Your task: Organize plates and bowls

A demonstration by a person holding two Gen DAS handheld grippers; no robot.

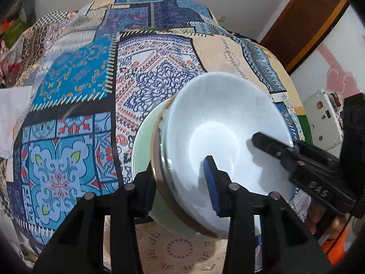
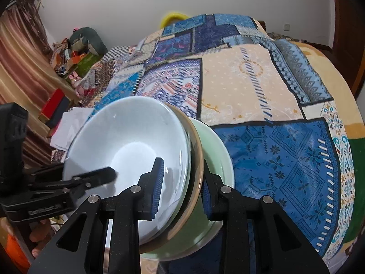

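1. Left of the scene: left gripper (image 1: 180, 187), jaws narrow and clamped across the near-left wall of the bowl stack (image 1: 228, 118). Blue inner pad pressed inside the top bowl, outer finger against the outside of the lowest bowl. Tool pitched steeply downward, fingers pointing away and down.
2. Centre: three nested bowls, carried jointly over the patterned blanket (image 1: 68, 91). White bowl (image 2: 127, 141) uppermost, brown-rimmed bowl (image 2: 198, 159) beneath it, pale green bowl (image 2: 219, 150) outermost. Stack near the front edge of the blanket, between the two tools. Contact between base and cloth not discernible.
3. Right of the scene: right gripper (image 2: 182, 194), jaws likewise narrow, pinching the opposite, near-right wall. One pad inside the white bowl, the other outside the green one. Pitched down somewhat less steeply, angled inward toward its partner.
4. Step in hand, as judged: transport or set-down of the assembled stack, nesting of the bowls already done.
5. Next move, as judged: level, matched travel of both tools down onto the blanket. Release only once the base sits flat, both sides together. Risk of tipping or of the inner bowls sliding with any one-sided release.
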